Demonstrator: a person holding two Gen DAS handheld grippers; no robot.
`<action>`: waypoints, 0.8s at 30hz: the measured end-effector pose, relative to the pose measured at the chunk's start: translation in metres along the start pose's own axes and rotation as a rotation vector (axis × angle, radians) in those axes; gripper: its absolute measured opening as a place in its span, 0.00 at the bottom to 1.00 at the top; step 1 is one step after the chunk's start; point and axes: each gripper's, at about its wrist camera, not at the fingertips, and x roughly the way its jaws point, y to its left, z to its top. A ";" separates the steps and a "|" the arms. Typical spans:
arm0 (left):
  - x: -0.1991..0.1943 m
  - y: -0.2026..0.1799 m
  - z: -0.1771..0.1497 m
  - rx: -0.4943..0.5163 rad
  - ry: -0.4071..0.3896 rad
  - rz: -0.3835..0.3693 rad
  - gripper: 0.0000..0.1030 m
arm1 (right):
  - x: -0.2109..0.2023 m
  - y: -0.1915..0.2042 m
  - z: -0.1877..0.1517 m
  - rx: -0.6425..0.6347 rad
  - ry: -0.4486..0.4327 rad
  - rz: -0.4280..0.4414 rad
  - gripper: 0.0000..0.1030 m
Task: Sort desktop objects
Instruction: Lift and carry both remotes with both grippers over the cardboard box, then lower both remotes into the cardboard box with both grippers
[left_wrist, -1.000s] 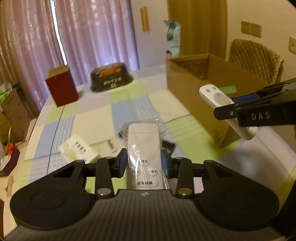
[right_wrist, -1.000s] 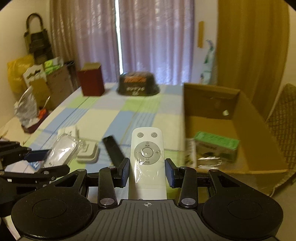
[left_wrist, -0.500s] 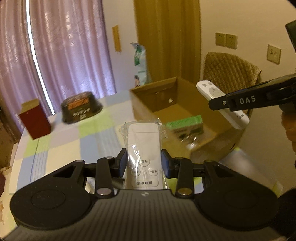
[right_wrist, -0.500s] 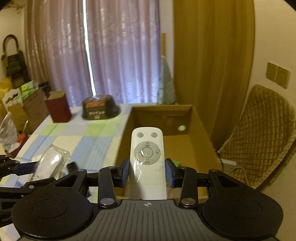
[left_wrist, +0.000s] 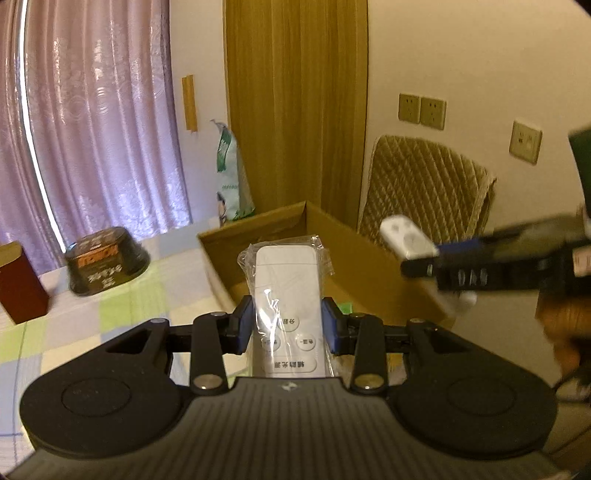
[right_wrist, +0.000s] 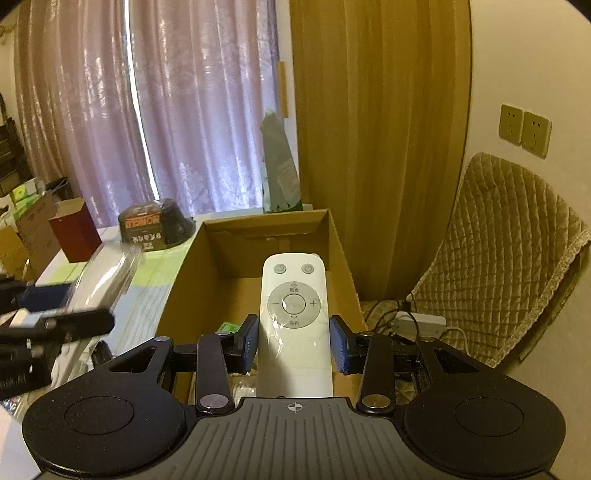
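My left gripper (left_wrist: 287, 325) is shut on a white remote in a clear plastic bag (left_wrist: 286, 295), held above the near edge of the open cardboard box (left_wrist: 255, 229). My right gripper (right_wrist: 294, 341) is shut on a white remote with a round dial (right_wrist: 294, 317), hovering over the cardboard box (right_wrist: 266, 221) interior. In the left wrist view the right gripper (left_wrist: 436, 260) appears blurred at the right, carrying its remote (left_wrist: 406, 240). Seen from the right wrist, the left gripper (right_wrist: 70, 317) with the bagged remote (right_wrist: 107, 277) is at the left. A green item (right_wrist: 228, 326) lies in the box.
A black bowl-shaped container (left_wrist: 107, 260) and a dark red box (left_wrist: 20, 284) stand on the checked tablecloth (left_wrist: 122, 310). A quilted chair (right_wrist: 498, 258) is right of the box, with cables and a power strip (right_wrist: 417, 321) on the floor. Curtains hang behind.
Both grippers have swung right from the table toward and over the cardboard box, each still holding its remote. The right gripper now sits over the box interior.
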 end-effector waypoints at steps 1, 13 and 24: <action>0.006 0.000 0.004 -0.001 -0.003 -0.006 0.32 | 0.003 -0.001 0.001 0.003 0.001 0.003 0.38; 0.070 -0.008 0.007 -0.004 0.046 -0.050 0.32 | 0.046 -0.013 -0.006 0.046 0.055 0.018 0.38; 0.110 -0.005 -0.011 -0.013 0.115 -0.048 0.32 | 0.071 -0.025 -0.015 0.043 0.108 0.022 0.38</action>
